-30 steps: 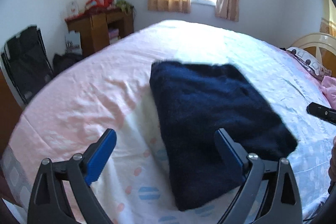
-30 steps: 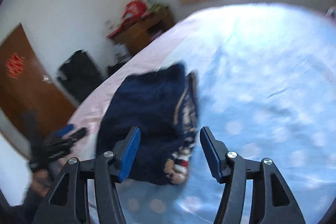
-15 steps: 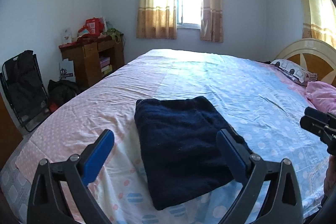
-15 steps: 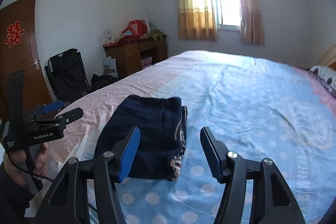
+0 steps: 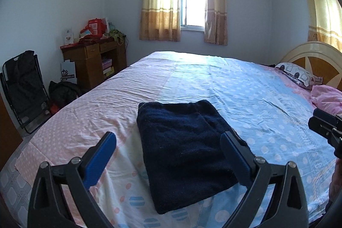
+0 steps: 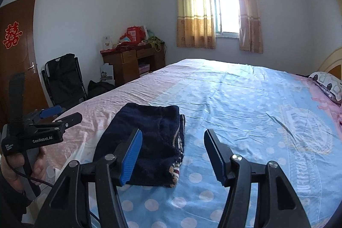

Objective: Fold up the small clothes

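Observation:
A dark navy garment [image 5: 183, 151] lies folded into a flat rectangle on the bed sheet [image 5: 245, 95], near the front edge. In the right wrist view it [image 6: 149, 138] shows a patterned trim along its right fold. My left gripper [image 5: 168, 140] is open and empty, held back above the garment's near end. My right gripper [image 6: 173, 138] is open and empty, above the sheet to the right of the garment. The left gripper also shows at the left of the right wrist view [image 6: 62, 114], held in a hand.
The bed sheet is pink on the left and blue with white dots on the right. A pillow [image 5: 299, 76] and pink blanket [image 5: 327, 97] lie by the headboard. A wooden desk [image 5: 94, 59], a black folding chair [image 5: 23, 87] and a door [image 6: 15, 57] stand left.
Both grippers have pulled back and up from the garment and steadied. The garment lies folded and let go; the views now take in the whole room.

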### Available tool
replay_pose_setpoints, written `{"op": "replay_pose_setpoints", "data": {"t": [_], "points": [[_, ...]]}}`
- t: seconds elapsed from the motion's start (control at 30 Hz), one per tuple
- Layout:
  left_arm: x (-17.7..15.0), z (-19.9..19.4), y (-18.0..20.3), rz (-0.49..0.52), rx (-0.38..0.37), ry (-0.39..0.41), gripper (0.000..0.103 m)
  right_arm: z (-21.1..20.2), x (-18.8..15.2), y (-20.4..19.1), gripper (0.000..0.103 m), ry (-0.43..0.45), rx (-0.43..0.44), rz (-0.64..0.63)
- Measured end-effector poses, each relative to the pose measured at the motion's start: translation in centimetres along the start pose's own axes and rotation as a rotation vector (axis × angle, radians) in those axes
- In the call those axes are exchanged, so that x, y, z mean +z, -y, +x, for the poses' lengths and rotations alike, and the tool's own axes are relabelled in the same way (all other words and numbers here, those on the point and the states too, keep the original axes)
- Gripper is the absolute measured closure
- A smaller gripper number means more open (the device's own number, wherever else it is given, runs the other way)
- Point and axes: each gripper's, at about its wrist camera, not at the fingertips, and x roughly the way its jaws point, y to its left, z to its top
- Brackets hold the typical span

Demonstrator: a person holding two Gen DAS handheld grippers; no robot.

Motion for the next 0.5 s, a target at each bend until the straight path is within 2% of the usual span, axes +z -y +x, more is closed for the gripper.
{"op": "replay_pose_setpoints", "data": {"t": [0.5], "points": [[-0.05,-0.07,0.23,0.004,0.005,-0.008,0.003,-0.01,-0.47,-0.23,0.041,-0.006,-0.001,-0.004]]}}
